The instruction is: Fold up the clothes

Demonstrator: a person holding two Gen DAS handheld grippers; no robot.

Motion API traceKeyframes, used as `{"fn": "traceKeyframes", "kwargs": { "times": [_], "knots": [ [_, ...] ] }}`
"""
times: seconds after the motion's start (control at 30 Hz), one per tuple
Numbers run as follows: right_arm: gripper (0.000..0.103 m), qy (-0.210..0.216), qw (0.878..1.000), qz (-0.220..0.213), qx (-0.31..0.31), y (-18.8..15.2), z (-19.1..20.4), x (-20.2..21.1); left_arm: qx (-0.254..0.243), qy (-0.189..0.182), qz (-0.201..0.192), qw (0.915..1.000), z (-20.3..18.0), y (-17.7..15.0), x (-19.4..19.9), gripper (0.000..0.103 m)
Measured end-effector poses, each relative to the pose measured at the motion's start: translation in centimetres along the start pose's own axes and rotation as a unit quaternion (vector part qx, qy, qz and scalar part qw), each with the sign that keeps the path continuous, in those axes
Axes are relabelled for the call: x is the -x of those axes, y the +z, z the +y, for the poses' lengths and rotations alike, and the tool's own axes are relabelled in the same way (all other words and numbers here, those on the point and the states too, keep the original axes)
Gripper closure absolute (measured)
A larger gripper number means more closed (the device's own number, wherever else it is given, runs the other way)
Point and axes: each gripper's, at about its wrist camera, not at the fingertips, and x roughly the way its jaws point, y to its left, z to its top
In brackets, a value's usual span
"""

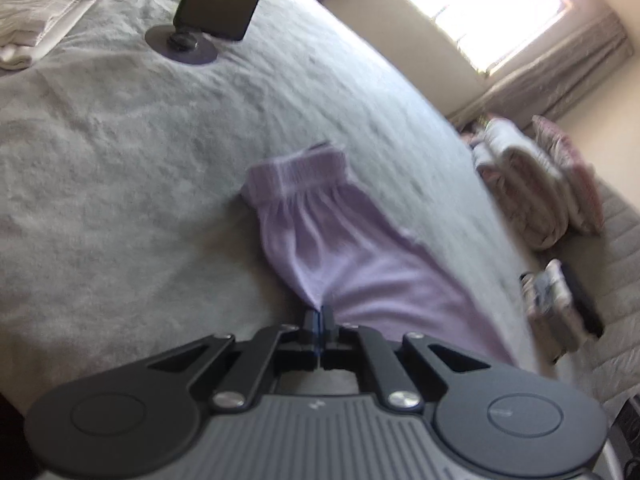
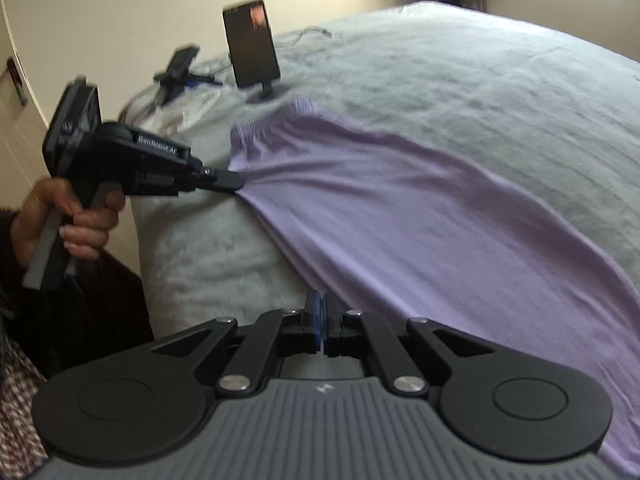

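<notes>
While the purple pants [image 2: 420, 216] lie spread on the gray bed cover [image 2: 480, 92], the left gripper [image 2: 236, 180] pinches their near edge below the stretchy waistband [image 1: 296, 168]; the right gripper [image 2: 321, 312] has its fingers pressed together on the same edge further along; a phone on a stand [image 2: 252, 48] sits beyond the waistband; folded white clothes [image 1: 36, 20] rest well apart.

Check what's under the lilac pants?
The lilac pants lie on the grey blanket; anything beneath the fabric is hidden. Left gripper and right gripper pinch their near edge.
</notes>
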Motion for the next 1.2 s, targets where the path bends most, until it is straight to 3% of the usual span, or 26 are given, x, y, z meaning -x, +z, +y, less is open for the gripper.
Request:
{"fn": "traceKeyframes", "kwargs": {
  "times": [0.1,0.13,0.2,0.23,0.27,0.37,0.53,0.7,0.8,0.97,1.2],
  "knots": [
    [0.1,0.003,1.0,0.003,-0.01,-0.2,-0.2,-0.2,-0.012,0.007,-0.005,0.9999,-0.4,0.1,0.1,0.101],
    [0.089,0.004,1.0,-0.001,-0.013,-0.1,-0.2,0.1,-0.021,0.013,-0.011,0.9996,-0.7,0.0,0.4,0.101],
    [0.079,-0.006,1.0,-0.007,-0.02,-0.1,-0.3,0.5,-0.046,0.023,-0.024,0.9984,-1.4,-0.1,0.8,0.097],
    [0.063,-0.011,1.0,-0.012,-0.023,-0.2,-0.3,0.9,-0.059,0.025,-0.029,0.9975,-1.7,-0.2,1.0,0.092],
    [0.057,-0.015,0.999,-0.017,-0.025,-0.4,-0.4,1.2,-0.071,0.026,-0.035,0.9965,-2.0,-0.3,1.2,0.087],
    [0.057,-0.028,0.999,-0.027,-0.03,-1.2,-0.5,2.3,-0.109,0.023,-0.052,0.9925,-3.1,-0.6,1.7,0.076],
    [0.057,-0.059,0.996,-0.043,-0.051,-3.3,-1.3,4.4,-0.183,0.005,-0.06,0.9813,-5.7,-1.8,1.6,0.075],
    [0.057,-0.084,0.992,-0.065,-0.066,-5.0,-2.4,6.7,-0.249,-0.049,-0.024,0.9669,-9.0,-3.7,0.3,0.075],
    [0.06,-0.103,0.989,-0.074,-0.071,-5.7,-2.8,7.5,-0.301,-0.087,0.014,0.9494,-11.1,-5.2,-0.8,0.076],
    [0.076,-0.107,0.988,-0.083,-0.071,-6.3,-3.2,8.5,-0.391,-0.141,0.048,0.9084,-14.5,-7.5,-2.1,0.084],
    [0.077,-0.108,0.99,-0.075,-0.052,-6.4,-3.4,8.1,-0.465,-0.194,0.103,0.8577,-17.6,-10.0,-4.0,0.085]
  ]
}}
